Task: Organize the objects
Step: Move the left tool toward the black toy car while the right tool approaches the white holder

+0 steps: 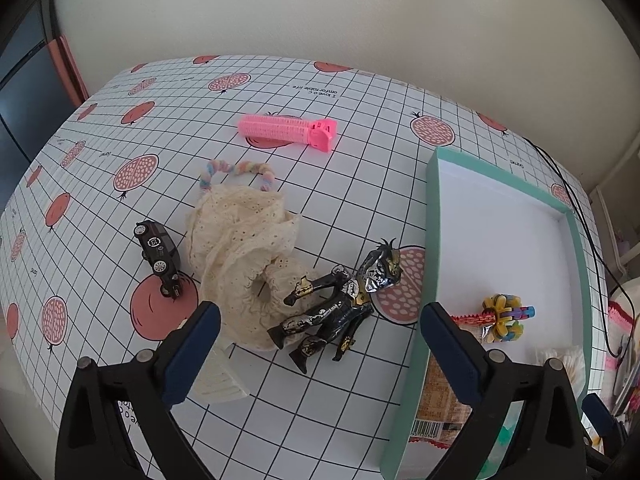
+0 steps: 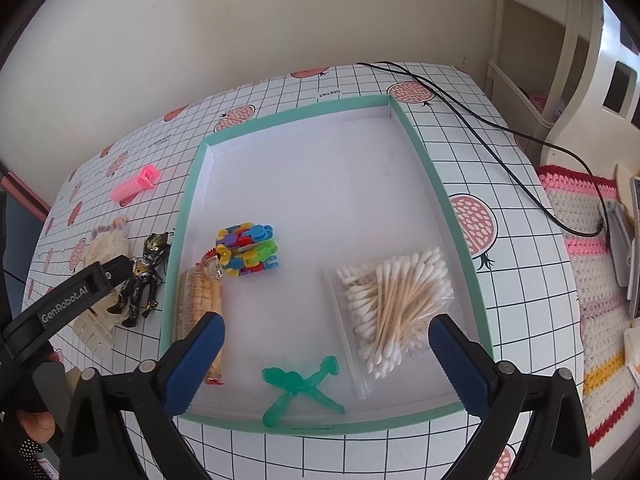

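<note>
A table [image 1: 360,184] in a grid cloth with pomegranate prints carries a mint-rimmed tray [image 2: 404,120] on the right. Left of it lie a black action figure [image 1: 340,304], cream lace cloth [image 1: 240,240], a toy car [image 1: 160,252] and, farther off, a pink roller [image 1: 288,132].

Glossy plastic figure [image 1: 340,304], matt lace cloth [image 1: 240,236], wooden-stemmed cotton swabs [image 2: 394,300], smooth paper-lined tray [image 2: 320,184].

You have one green-rimmed tray [image 2: 420,148] holding four things: one bag of cotton swabs [image 2: 394,304], one colourful link toy [image 2: 248,250], one green figure [image 2: 304,388], one snack packet [image 2: 200,300]. At frame left lie one action figure [image 1: 340,300], one toy car [image 1: 159,252], one pink roller [image 1: 288,130], one lace cloth [image 1: 240,240].
</note>
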The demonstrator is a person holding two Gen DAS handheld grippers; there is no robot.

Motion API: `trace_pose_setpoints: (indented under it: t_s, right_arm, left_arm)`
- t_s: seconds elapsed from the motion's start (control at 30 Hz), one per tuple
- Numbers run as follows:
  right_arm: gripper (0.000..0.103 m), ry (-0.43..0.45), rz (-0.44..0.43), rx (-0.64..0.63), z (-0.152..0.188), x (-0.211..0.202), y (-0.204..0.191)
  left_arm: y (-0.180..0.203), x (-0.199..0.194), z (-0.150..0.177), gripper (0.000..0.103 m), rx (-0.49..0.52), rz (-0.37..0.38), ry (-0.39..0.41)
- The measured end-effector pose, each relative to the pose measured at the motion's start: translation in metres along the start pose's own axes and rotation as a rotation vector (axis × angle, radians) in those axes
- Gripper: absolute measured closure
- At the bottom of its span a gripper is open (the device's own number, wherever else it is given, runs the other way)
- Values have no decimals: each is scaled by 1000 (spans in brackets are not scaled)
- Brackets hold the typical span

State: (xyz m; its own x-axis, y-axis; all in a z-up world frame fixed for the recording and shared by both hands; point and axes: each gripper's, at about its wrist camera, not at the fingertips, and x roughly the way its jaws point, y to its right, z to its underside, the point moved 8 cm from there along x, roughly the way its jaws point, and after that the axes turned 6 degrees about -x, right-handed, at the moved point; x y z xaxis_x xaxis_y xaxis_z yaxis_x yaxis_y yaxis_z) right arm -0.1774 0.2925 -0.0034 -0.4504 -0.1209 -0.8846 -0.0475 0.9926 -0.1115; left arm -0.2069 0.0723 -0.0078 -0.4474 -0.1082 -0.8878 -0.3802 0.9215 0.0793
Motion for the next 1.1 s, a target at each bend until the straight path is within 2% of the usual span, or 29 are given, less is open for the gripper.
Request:
trace_pose_setpoints:
  t_s: [0.3, 0.57, 0.87, 1.1]
  right_arm:
    - [0, 4, 10, -19, -5, -9, -7]
    - [0, 42, 7, -68, -26, -28, -37]
    - [0, 27, -19, -170, -37, -22, -93]
    - [0, 24, -54, -252, -43, -14, -147]
  left_arm:
    - [2, -2, -1, 3, 16, 23, -16]
    - [-13, -27, -25, 3, 8, 74, 8]
    - [-81, -42, -58, 3, -109, 79, 35]
    - [-155, -34, -71, 3, -228, 35, 22]
